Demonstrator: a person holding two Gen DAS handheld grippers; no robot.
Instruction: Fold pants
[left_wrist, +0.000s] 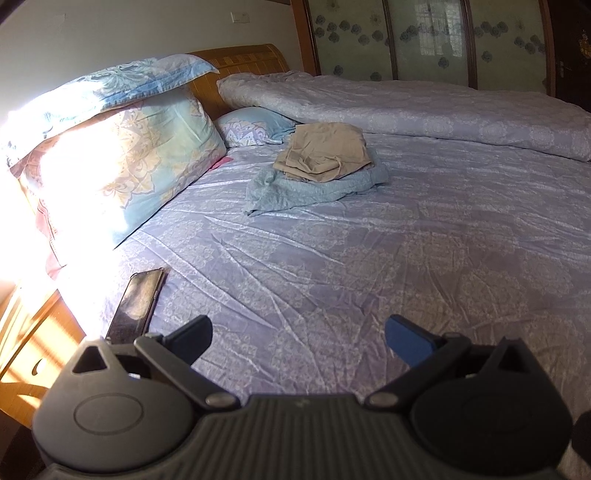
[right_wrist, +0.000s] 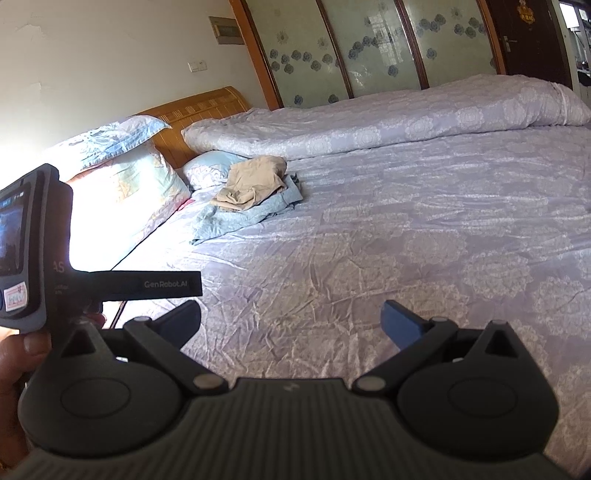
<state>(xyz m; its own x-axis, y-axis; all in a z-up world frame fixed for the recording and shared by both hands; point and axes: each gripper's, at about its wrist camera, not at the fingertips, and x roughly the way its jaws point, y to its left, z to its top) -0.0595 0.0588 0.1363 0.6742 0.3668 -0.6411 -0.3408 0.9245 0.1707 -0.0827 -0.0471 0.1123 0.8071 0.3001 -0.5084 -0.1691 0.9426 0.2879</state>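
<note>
Folded beige pants (left_wrist: 325, 151) (right_wrist: 255, 182) lie on top of a crumpled light-blue garment (left_wrist: 314, 186) (right_wrist: 251, 216) near the pillows, far across the bed. My left gripper (left_wrist: 297, 338) is open above the near part of the lilac sheet, nothing between its fingers. My right gripper (right_wrist: 291, 323) is also open and empty over the sheet, well short of the clothes. The left gripper's body with its screen (right_wrist: 26, 243) shows at the left edge of the right wrist view, held by a hand (right_wrist: 18, 354).
A dark phone (left_wrist: 135, 306) lies on the sheet near the bed's left edge. Stacked patterned pillows (left_wrist: 122, 155) lean on the wooden headboard (left_wrist: 240, 62). A rolled duvet (left_wrist: 424, 107) runs along the far side. A wooden nightstand (left_wrist: 33, 336) stands at lower left.
</note>
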